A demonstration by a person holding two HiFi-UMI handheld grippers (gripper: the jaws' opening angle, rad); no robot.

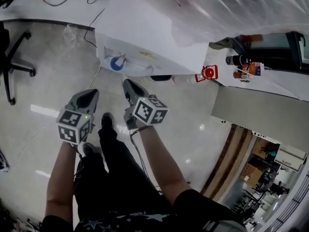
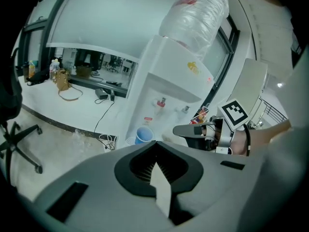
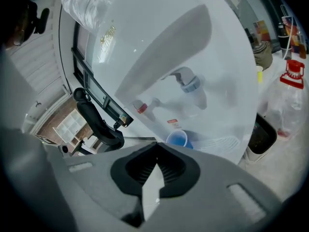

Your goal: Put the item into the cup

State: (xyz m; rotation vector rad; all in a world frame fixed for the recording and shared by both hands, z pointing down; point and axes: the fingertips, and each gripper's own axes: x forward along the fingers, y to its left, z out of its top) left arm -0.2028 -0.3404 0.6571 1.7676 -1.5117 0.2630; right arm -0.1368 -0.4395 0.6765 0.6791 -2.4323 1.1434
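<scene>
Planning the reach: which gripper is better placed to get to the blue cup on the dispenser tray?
Right, probably: the right gripper reaches further forward than the left gripper, closer to the blue cup. Both are shut and empty, and no item shows.

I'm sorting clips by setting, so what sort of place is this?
Probably an office: a white water dispenser with a clear plastic bottle on top, a black swivel office chair, and a long white desk.

Head view looks down; both gripper views share the cup [image 2: 143,135]
</scene>
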